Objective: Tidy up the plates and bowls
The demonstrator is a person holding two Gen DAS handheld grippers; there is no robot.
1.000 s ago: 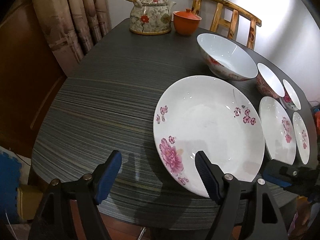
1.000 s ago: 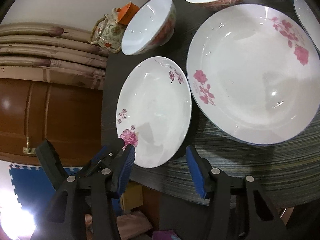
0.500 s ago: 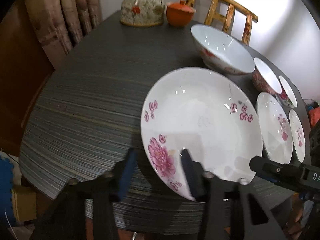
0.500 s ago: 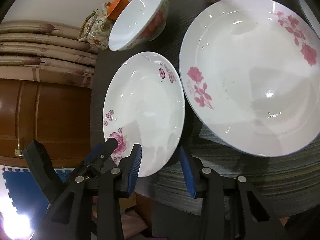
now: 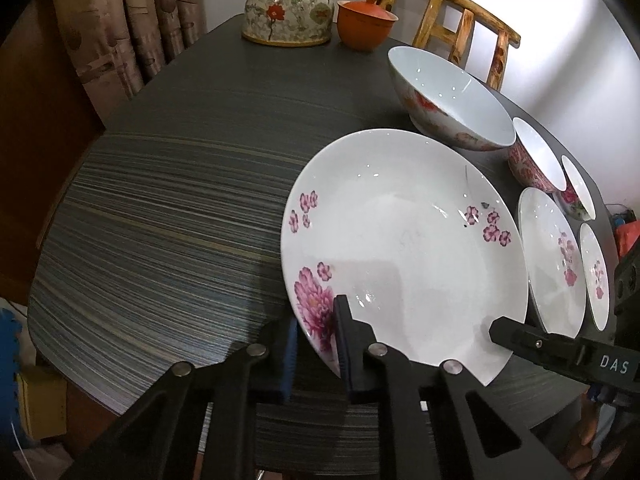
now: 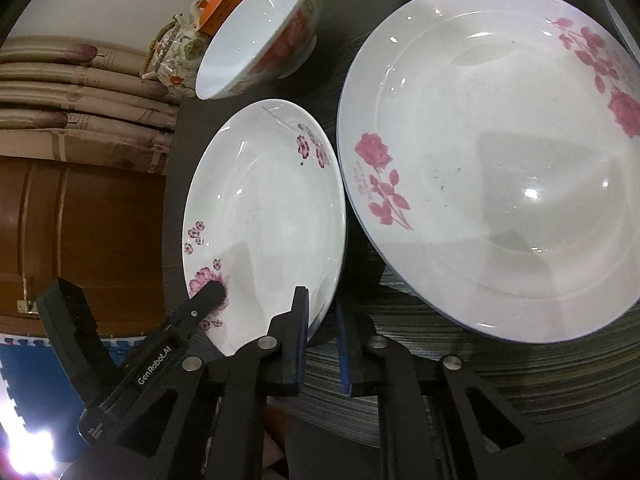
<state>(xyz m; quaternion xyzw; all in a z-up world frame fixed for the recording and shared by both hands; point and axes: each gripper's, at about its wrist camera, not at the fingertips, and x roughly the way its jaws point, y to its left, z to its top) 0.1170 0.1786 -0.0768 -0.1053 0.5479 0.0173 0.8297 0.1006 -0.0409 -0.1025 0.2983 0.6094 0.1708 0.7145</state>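
A white plate with purple-pink flowers (image 5: 400, 240) lies on the dark striped table (image 5: 180, 200) near its front edge. My left gripper (image 5: 314, 340) has its jaws closing, with the plate's near-left rim by the big flower pinched between the pads. My right gripper (image 6: 322, 332) is closing too, and the near-right rim of the same plate (image 6: 264, 208) sits between its pads. One of the right gripper's fingers (image 5: 520, 336) shows in the left wrist view. In the right wrist view a finger of the left gripper (image 6: 208, 296) shows.
A rose-patterned plate (image 6: 500, 160) lies just right of the held one, with a small plate (image 5: 596, 276) beyond. Behind stand a large bowl (image 5: 448, 96), a red bowl (image 5: 536, 156) and a small bowl (image 5: 576, 188). A teapot (image 5: 288, 12), an orange cup (image 5: 364, 24) and a chair (image 5: 460, 8) are at the back.
Both grippers went from wide open to nearly closed on the flowered plate's near rim. Each moved in slightly toward the plate.
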